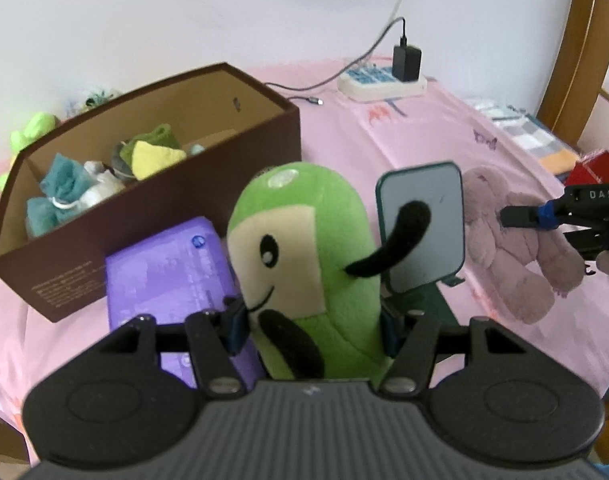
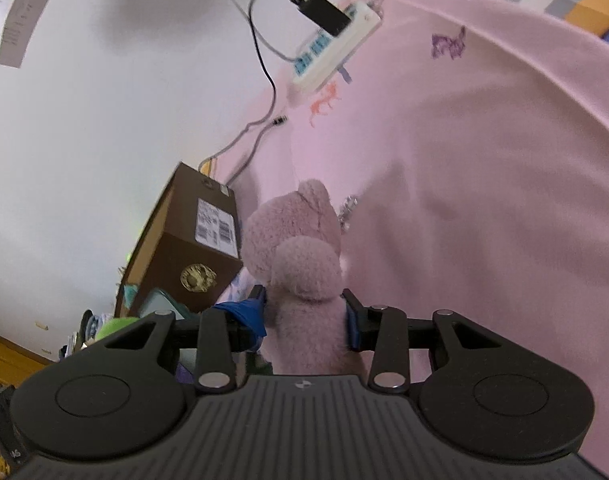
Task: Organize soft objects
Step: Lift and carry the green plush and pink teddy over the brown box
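My left gripper (image 1: 310,320) is shut on a green plush toy (image 1: 300,248) with a cream face and black arms, held upright above the pink tablecloth. My right gripper (image 2: 306,312) is shut on a mauve plush rabbit (image 2: 300,256); the rabbit (image 1: 516,240) and the right gripper (image 1: 560,216) also show at the right of the left wrist view. A brown cardboard box (image 1: 208,200) stands behind the green toy, open, with several soft items inside (image 1: 104,176). The box also shows in the right wrist view (image 2: 196,248).
A purple packet (image 1: 168,280) lies in front of the box. A small mirror on a green stand (image 1: 422,228) stands right of the green toy. A white power strip with black charger (image 1: 384,80) and cable lies at the back. A green plush (image 1: 32,132) sits behind the box.
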Tool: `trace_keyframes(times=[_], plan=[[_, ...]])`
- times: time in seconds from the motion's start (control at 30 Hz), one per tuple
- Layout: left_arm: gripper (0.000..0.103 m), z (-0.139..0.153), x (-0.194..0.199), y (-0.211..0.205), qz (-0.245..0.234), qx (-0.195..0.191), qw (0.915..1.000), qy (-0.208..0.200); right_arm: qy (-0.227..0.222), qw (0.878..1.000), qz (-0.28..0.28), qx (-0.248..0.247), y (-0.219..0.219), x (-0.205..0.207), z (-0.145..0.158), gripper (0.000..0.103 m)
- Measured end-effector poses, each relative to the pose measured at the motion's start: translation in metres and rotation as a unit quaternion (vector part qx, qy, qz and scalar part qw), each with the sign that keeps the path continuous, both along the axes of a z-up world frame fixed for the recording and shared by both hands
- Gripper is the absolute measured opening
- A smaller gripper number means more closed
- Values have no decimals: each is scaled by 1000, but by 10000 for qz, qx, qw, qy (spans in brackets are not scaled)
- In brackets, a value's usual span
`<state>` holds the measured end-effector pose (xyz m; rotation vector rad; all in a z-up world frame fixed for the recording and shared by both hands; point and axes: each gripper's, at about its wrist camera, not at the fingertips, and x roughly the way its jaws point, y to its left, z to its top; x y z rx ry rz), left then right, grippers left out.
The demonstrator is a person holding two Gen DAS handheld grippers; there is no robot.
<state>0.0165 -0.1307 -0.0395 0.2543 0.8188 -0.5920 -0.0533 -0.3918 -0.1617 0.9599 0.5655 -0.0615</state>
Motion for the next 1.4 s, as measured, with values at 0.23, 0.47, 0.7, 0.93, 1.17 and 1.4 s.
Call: trace_keyframes(times=[0.23, 0.47, 0.7, 0.93, 1.17, 1.4], plan=[[64, 22, -5, 14, 163, -322, 9993, -137, -460, 9989, 109, -74, 0, 10, 34, 22], [64, 40, 3, 34, 335, -584, 9974, -258, -831, 9957, 381, -125, 20, 32, 73, 22], [64, 60, 30, 58, 381, -842, 9951, -339, -993, 9921, 718, -256, 54, 72, 105, 22], [64, 78, 74, 78, 358, -979, 9933, -493, -1010, 9892, 939, -491, 87, 135, 132, 22], [64, 75, 132, 85, 529, -929, 9936, -370, -759, 9896, 1018, -676, 109, 204, 134, 22], [64, 55, 182, 87, 796, -816, 9934, -131, -314, 9887, 1004, -1069, 129, 254, 116, 22]])
